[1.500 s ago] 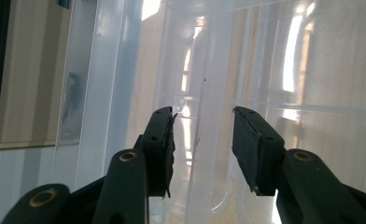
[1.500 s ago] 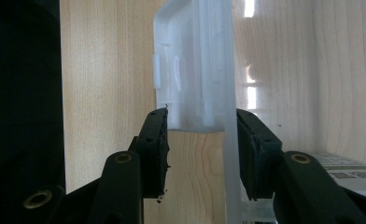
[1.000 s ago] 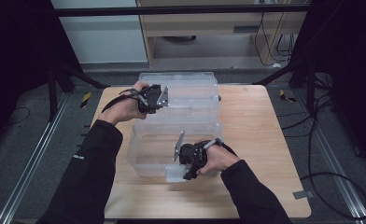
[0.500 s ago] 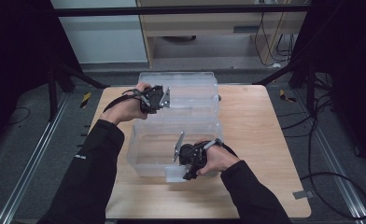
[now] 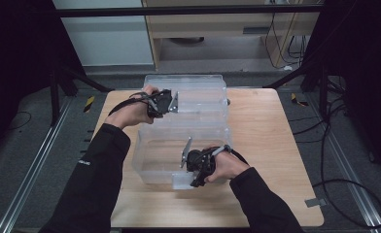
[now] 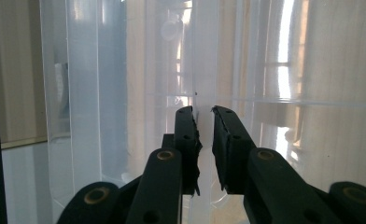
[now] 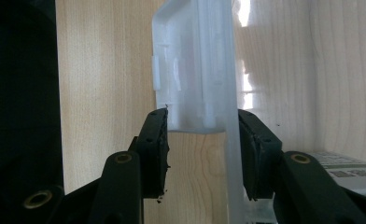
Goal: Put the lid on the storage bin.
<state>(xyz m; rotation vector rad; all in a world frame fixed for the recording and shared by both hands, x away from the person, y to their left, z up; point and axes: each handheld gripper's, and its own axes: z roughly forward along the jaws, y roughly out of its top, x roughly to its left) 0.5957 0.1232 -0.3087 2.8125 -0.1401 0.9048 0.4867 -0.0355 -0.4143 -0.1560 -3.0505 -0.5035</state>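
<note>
- A large clear plastic storage box (image 5: 179, 155) stands on the light wooden counter (image 5: 276, 145), its near half in front and a second clear section of the same kind (image 5: 198, 94) touching it at the back; whether that is a lid or another bin I cannot tell.
- The left gripper (image 5: 165, 103) is at the far section's left rim. In the left gripper view its fingers (image 6: 186, 140) close on a thin upright wall of clear plastic (image 6: 204, 70), touching it on both sides.
- The right gripper (image 5: 198, 167) is at the near front edge. Its fingers (image 7: 155, 144) are clamped on a white translucent latch tab (image 7: 190, 65).
- The box looks light and empty, stiff at rims and ribs but likely flexible along thin walls.
- The smooth plastic is probably slippery, so grip thick moulded edges, not flat panels.
- The latch tab may snap if twisted, so pull it squarely.
</note>
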